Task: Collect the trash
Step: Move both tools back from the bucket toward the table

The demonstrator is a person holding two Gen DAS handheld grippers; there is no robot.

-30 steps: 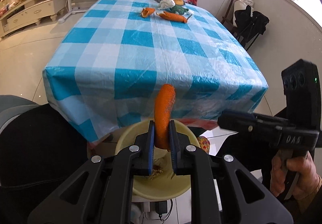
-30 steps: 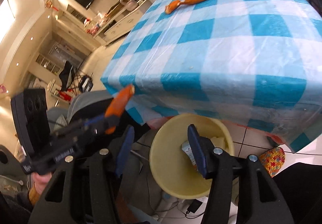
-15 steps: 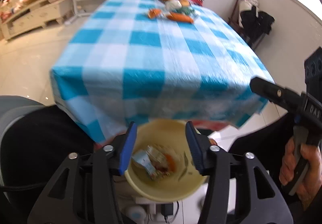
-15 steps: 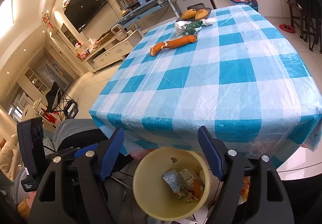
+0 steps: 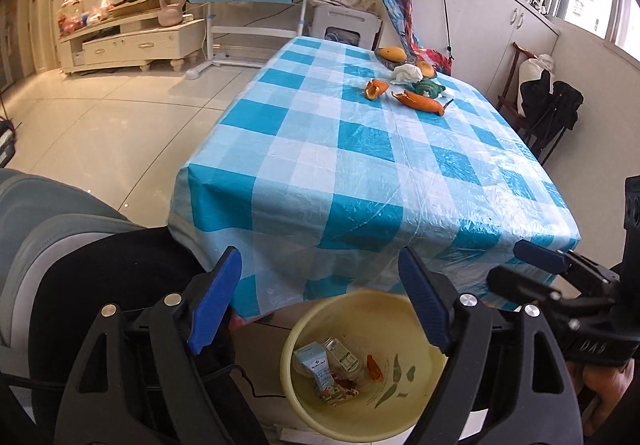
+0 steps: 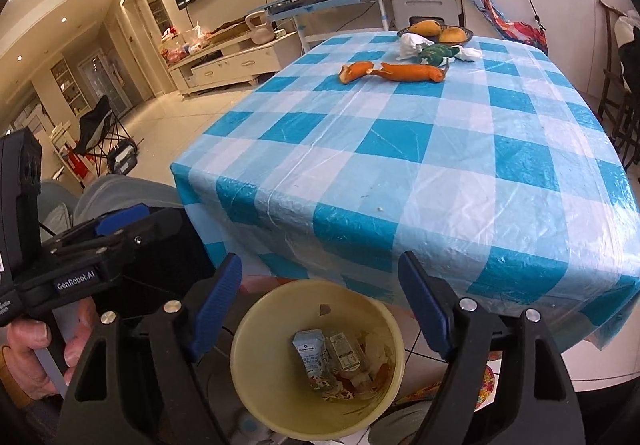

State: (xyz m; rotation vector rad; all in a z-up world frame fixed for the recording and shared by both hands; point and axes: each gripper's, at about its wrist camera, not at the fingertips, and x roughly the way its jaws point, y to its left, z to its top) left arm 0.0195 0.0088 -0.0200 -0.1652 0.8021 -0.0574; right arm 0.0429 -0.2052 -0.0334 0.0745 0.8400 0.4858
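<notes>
- The left gripper (image 5: 320, 301) is held over a yellow bin (image 5: 424, 417) at the near edge of a table (image 5: 360, 181); its blue-padded jaws are spread wide and nothing is gripped between them.
- The right gripper (image 6: 320, 301) is seen in its own view above the same bin (image 6: 256, 397), jaws likewise wide apart and empty.
- Inside the bin, a small carton (image 5: 316, 365), a crumpled wrapper (image 5: 342, 353) and an orange peel scrap (image 5: 374, 367) are shown lying on the bottom.
- The table is covered by a blue-and-white checked cloth (image 6: 440, 149) under clear plastic.
- At the far end of the table, two pieces of orange peel are left: a short curled piece (image 5: 375, 88) and a long piece (image 5: 420, 101), lying just beside each other.
- A green wrapper (image 6: 436, 54) and a white tissue (image 6: 412, 43) are seen just behind the long peel.
- Two mangoes (image 6: 428, 28) are held in a dark bowl (image 6: 464, 38) at the table's far edge.
- A pink kettlebell (image 5: 173, 7) is seen on a low cabinet (image 5: 132, 45) in the background.
- Each gripper is caught at the edge of the other's view, well short of the peels.
</notes>
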